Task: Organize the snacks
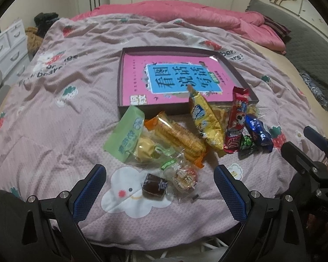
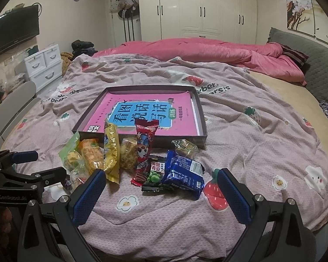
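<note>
Snack packets (image 1: 185,135) were heaped ahead of both tongs, before a shallow box (image 2: 204,118). Left gripper (image 1: 159,193) and right gripper (image 2: 161,191) were held apart, nothing clasped.

Pink strawberry-print blanket (image 2: 240,113), pink-and-blue book (image 2: 146,113), blue packet (image 2: 183,172).

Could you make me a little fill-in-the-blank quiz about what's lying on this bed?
1. The shallow box holds a pink ____.
2. The snacks lie on the blanket, ____ the box.
3. Both the left gripper and the right gripper have their jaws ____.
4. The packet nearest the right gripper is coloured ____.

Missing words: book; outside; open; blue
</note>
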`<state>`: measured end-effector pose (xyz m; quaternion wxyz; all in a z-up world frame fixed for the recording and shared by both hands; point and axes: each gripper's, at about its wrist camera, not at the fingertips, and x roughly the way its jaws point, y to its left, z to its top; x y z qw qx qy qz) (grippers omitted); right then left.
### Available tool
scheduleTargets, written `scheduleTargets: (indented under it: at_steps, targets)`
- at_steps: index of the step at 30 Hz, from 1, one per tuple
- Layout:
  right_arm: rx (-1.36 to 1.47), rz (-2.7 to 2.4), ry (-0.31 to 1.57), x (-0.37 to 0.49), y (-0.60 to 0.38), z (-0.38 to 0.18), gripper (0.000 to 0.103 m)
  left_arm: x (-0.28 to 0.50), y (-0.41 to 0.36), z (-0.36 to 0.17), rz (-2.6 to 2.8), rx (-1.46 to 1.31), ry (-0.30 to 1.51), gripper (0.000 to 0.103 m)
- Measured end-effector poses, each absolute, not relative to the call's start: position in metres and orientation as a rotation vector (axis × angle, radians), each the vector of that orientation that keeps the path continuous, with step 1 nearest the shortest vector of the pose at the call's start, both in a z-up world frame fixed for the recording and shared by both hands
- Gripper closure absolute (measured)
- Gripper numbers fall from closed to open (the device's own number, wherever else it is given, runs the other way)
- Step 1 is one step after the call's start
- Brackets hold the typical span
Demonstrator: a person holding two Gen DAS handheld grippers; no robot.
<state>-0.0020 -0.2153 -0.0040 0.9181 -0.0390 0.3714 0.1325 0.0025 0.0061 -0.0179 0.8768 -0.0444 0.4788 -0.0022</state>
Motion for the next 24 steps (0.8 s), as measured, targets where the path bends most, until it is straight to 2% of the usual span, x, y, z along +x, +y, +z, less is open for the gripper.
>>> scheduleTargets:
  at_steps: [15,24]
  targets:
    - [-0.063,0.322,0.793,0.016,-0.211,-0.015,0.001,0.006,0.017,-0.048,-0.068,-0.157,1.154,0.004]
    - [-0.048,0.316,0.806,0.029,-0.213,-0.022,0.001,0.009,0.002,-0.049,-0.114,-0.169,1.132,0.006]
